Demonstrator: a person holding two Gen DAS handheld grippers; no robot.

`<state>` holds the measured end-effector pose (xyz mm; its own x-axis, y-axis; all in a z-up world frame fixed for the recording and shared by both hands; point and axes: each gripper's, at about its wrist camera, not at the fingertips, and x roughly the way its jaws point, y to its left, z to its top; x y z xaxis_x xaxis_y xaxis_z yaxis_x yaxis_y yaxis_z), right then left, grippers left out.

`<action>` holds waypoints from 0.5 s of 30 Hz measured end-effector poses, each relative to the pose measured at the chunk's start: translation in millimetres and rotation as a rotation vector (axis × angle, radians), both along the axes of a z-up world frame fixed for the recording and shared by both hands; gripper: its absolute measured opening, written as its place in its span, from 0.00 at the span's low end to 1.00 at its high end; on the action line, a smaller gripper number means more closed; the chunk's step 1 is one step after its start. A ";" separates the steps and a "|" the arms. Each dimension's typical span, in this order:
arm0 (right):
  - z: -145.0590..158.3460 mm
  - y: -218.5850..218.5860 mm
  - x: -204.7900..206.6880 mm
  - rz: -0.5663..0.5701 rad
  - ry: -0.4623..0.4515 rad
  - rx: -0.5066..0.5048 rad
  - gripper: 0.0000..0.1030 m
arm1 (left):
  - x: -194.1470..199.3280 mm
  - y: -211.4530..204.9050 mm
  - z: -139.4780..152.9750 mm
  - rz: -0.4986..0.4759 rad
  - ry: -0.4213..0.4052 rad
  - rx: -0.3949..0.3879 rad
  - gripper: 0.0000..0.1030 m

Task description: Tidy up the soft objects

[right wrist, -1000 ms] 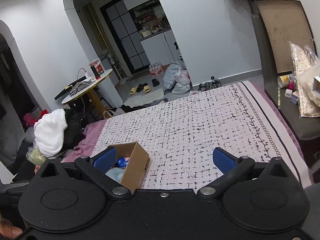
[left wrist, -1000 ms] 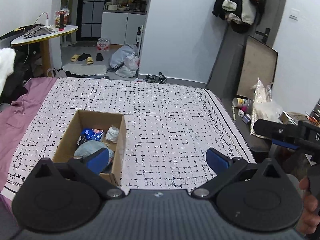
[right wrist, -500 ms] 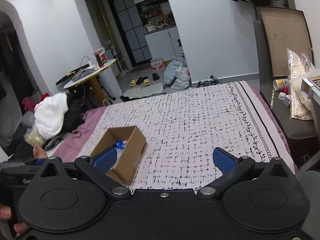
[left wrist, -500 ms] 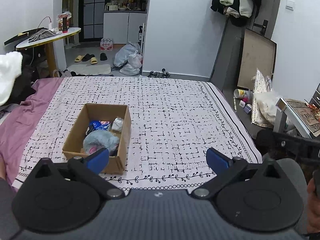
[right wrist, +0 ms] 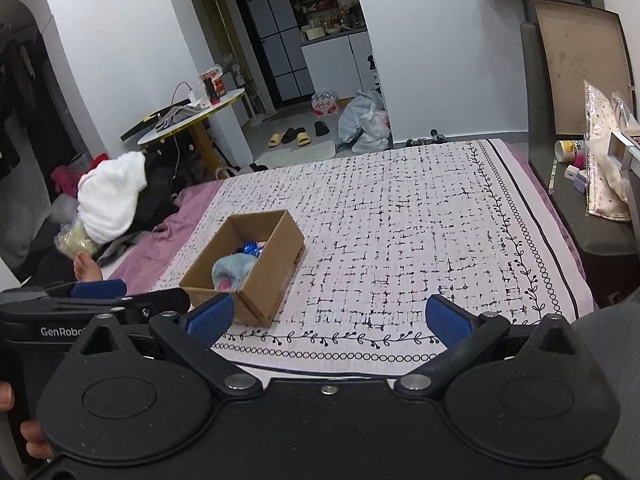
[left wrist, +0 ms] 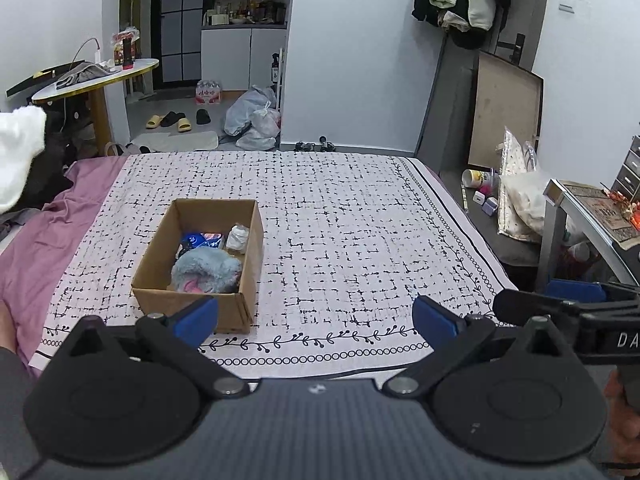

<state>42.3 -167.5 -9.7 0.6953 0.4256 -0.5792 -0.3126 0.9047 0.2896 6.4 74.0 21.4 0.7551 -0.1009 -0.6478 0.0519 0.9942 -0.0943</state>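
A brown cardboard box point(left wrist: 154, 258) stands on the black-and-white patterned bed cover point(left wrist: 360, 232), left of centre. In it lie a grey-blue fluffy toy with a pink patch point(left wrist: 208, 270), a blue packet point(left wrist: 198, 239) and a small white bundle point(left wrist: 238, 237). The box also shows in the right wrist view point(right wrist: 276, 268), with the fluffy toy point(right wrist: 232, 270) at its near end. My left gripper point(left wrist: 316, 318) is open and empty, held back over the bed's near edge. My right gripper point(right wrist: 328, 318) is open and empty, beside the left one.
A purple sheet point(left wrist: 36, 240) and a pile of clothes with a white towel point(right wrist: 110, 200) lie left of the bed. A bare foot point(right wrist: 86, 266) rests there. A round table point(left wrist: 96, 76) stands at the back left. A bench with bags point(left wrist: 520, 196) runs along the right.
Both grippers have pulled back and up from the bed, so the box now sits farther off and fully in view. The jaws stay open and empty.
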 end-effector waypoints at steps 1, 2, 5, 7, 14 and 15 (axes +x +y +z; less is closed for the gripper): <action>0.3 0.7 -1.0 0.001 -0.001 -0.003 1.00 | -1.8 -0.1 -0.2 -0.005 -0.003 -0.001 0.99; 0.8 1.7 -2.6 0.003 -0.001 -0.005 1.00 | -3.2 -0.3 -0.2 -0.010 -0.005 -0.003 0.99; 0.9 6.0 -6.3 0.009 -0.002 -0.012 1.00 | -6.5 -1.0 -0.6 -0.018 -0.010 -0.001 0.99; 1.1 7.9 -8.6 0.013 -0.006 -0.021 1.00 | -8.4 -0.7 -1.7 -0.021 -0.011 -0.006 0.99; -1.2 7.0 -12.8 0.001 -0.002 -0.028 1.00 | -12.9 1.0 -4.6 -0.031 -0.012 -0.009 0.99; -0.9 7.2 -13.3 0.002 -0.002 -0.029 1.00 | -12.8 1.6 -5.2 -0.032 -0.010 -0.012 0.99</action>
